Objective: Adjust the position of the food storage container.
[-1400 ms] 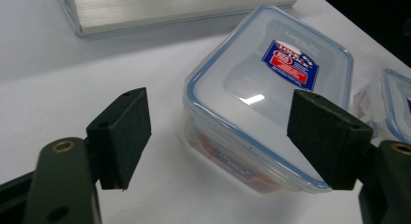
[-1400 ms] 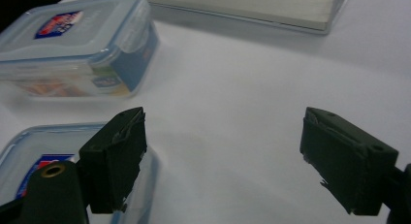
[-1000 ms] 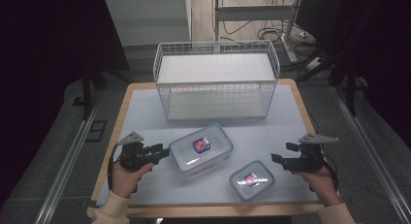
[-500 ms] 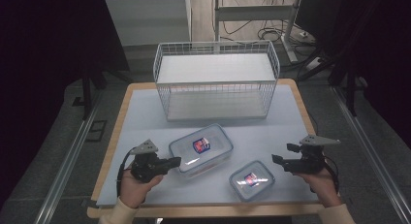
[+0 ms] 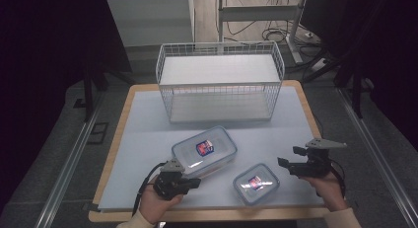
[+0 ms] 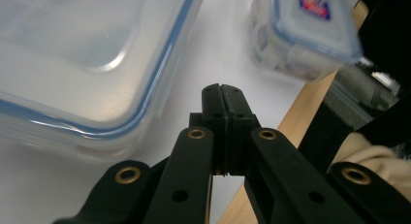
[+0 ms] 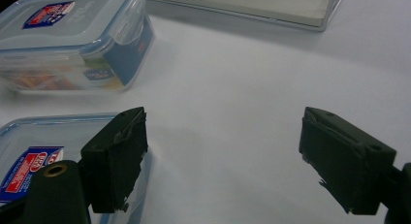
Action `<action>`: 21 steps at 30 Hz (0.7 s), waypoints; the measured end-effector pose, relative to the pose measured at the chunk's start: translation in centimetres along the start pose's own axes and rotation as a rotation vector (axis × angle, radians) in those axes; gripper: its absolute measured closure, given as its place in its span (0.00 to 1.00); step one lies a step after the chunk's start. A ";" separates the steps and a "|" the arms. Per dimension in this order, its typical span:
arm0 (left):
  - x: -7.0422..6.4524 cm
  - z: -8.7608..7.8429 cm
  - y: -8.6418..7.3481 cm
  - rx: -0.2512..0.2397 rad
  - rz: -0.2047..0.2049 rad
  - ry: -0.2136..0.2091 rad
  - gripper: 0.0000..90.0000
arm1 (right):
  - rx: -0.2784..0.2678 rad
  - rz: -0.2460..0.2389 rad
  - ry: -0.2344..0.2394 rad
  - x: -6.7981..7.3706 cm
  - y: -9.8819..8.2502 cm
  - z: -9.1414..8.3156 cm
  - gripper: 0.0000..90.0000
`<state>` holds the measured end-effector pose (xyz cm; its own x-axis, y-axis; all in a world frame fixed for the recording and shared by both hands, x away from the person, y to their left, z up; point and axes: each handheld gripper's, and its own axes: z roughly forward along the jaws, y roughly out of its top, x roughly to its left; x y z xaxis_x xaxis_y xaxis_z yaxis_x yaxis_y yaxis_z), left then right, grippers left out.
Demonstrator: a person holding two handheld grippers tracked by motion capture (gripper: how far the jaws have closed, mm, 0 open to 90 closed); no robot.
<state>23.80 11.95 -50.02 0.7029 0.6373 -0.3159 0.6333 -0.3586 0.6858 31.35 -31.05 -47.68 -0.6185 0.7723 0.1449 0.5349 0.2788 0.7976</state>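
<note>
High view: left gripper (image 5: pixel 194 182) sits just beside the near corner of the big box (image 5: pixel 204 150); small box (image 5: pixel 256 182) lies between it and the right gripper (image 5: pixel 282 163); basket (image 5: pixel 220 81) at the bench (image 5: pixel 143 139) back.

Left gripper view: jaws pressed together, nothing pinched.

Right gripper view: jaws spread, empty.

Boxes look light, stiff, slick plastic; best gripped across the lid rim.
</note>
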 end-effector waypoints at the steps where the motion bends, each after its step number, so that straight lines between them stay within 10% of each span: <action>1: 0.3 0.4 -0.2 0.012 -0.005 0.014 1.00 | 0.004 0.004 0.001 0.0 -0.1 0.1 0.19; 21: 2.0 0.6 -0.4 0.013 -0.038 0.046 1.00 | 0.016 -0.001 -0.013 -0.1 -0.3 0.2 0.19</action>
<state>25.07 12.97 -51.31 0.6627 0.6813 -0.3109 0.6636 -0.3420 0.6653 31.34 -31.07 -48.03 -0.6120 0.7790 0.1365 0.5436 0.2889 0.7881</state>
